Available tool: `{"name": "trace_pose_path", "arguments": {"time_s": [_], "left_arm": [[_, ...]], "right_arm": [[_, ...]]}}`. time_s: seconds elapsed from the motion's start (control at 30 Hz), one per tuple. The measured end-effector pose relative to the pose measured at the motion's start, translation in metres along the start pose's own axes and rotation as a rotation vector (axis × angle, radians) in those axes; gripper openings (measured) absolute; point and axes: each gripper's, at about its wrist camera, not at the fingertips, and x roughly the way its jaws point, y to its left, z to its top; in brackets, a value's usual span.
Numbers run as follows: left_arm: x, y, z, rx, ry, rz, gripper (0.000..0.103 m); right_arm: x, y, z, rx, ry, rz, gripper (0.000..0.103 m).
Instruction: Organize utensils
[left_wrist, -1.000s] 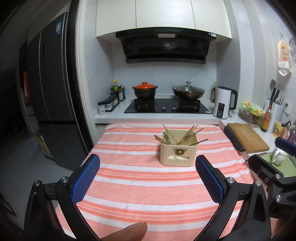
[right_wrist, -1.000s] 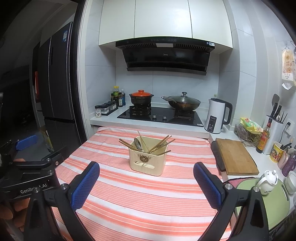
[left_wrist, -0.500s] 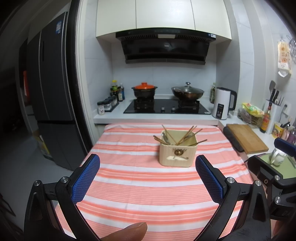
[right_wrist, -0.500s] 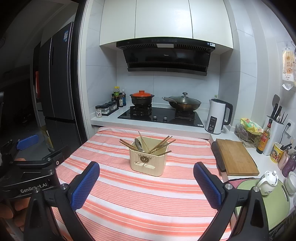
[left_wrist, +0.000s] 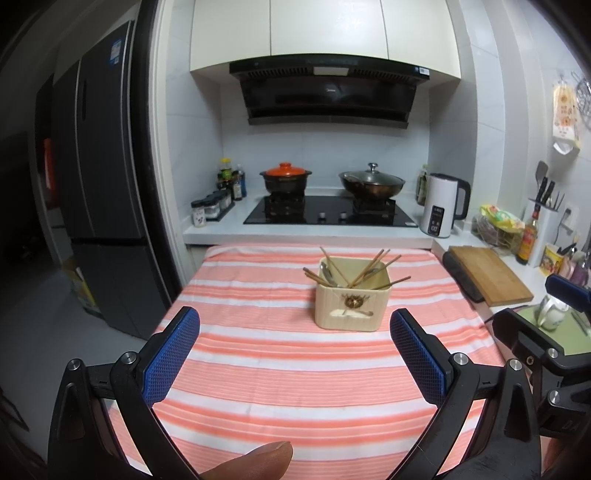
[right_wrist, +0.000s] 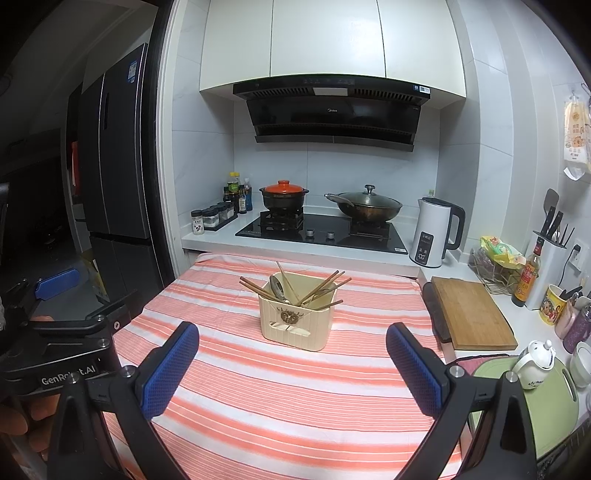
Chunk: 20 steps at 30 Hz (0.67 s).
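Stove (right_wrist: 317, 230): sitting black and flat on the white counter behind the table.
Orange-lidded pot (right_wrist: 283, 197): standing on the stove's left burner.
Lidded wok (right_wrist: 368, 207): resting on the right burner.
Kettle (right_wrist: 436, 232): standing white, just right of the stove.
Range hood (left_wrist: 327, 92): hanging above the stove, under white cabinets.
Spice jars (left_wrist: 210, 210): lining up left of the stove, with bottles behind.
Cutting board (right_wrist: 471, 317): lying on the right counter.
Striped tablecloth (left_wrist: 258, 354): covering the table in orange and white.
Fridge (left_wrist: 99, 206): standing dark at the left.
Small teapot (right_wrist: 535, 356): sitting on a green mat.
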Motion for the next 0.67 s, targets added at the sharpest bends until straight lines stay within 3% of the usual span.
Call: {"name": "trace_pose_path", "arguments": {"time_s": [0.47,0.67], "left_arm": [[0.0047,0.0014,-0.0025,-0.001,0.007,-0.02,0.103],[0.0068,0.002,-0.0083,-0.013,-0.04,-0.02,0.103]], "right_arm": [[0.0034,-0.001,-0.0009,-0.002,0.008,-0.001,0.103],[0.0089,-0.0039,-0.0025,0.001,0.018,-0.001,0.103]]}}
